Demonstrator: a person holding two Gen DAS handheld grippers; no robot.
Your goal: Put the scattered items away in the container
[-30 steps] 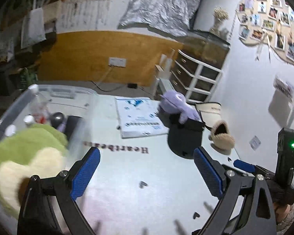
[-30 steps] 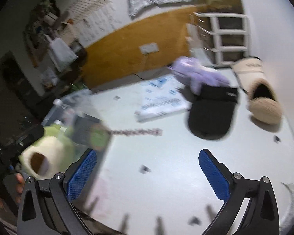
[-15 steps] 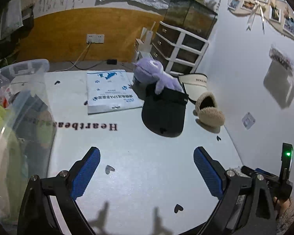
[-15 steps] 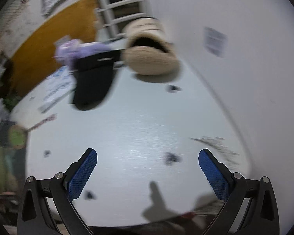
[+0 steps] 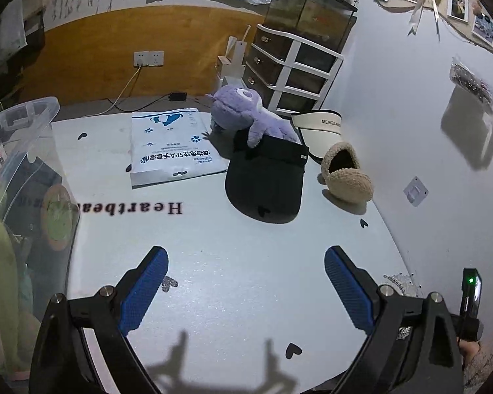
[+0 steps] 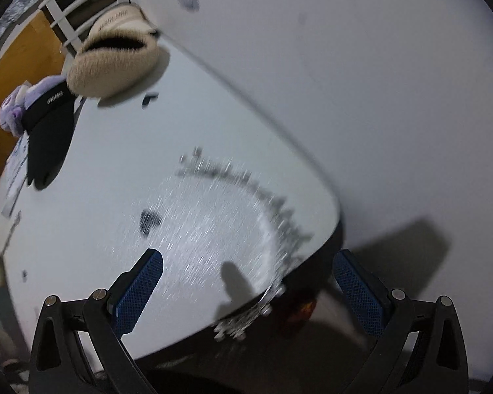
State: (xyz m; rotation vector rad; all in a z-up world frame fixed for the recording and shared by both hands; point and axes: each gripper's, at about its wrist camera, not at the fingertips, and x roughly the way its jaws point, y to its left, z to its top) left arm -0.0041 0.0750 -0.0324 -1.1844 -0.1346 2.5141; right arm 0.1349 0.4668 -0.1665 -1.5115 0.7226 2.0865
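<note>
Clear plastic bin [image 5: 26,121]: stands at the left edge of the counter [image 5: 233,282], already holding a green plush and bottles, so it reads as the container being filled.
Left gripper [image 5: 243,282]: fingers spread wide, nothing between them, hanging over bare counter beside the bin; probably free to fetch the next item.
Right gripper [image 6: 246,282]: fingers spread and empty, aimed at the counter corner far from the bin.
Items left out: black cap [image 5: 266,184], purple plush [image 5: 246,115], fuzzy slipper [image 5: 345,177], white visor [image 5: 322,124] and flat packet [image 5: 171,144], all well apart from the bin.
Left view only: bin, packet, whole cluster.
Right view only: blurred, showing the counter corner and wall; slipper [image 6: 115,65] and cap [image 6: 49,138] off to one side.
</note>
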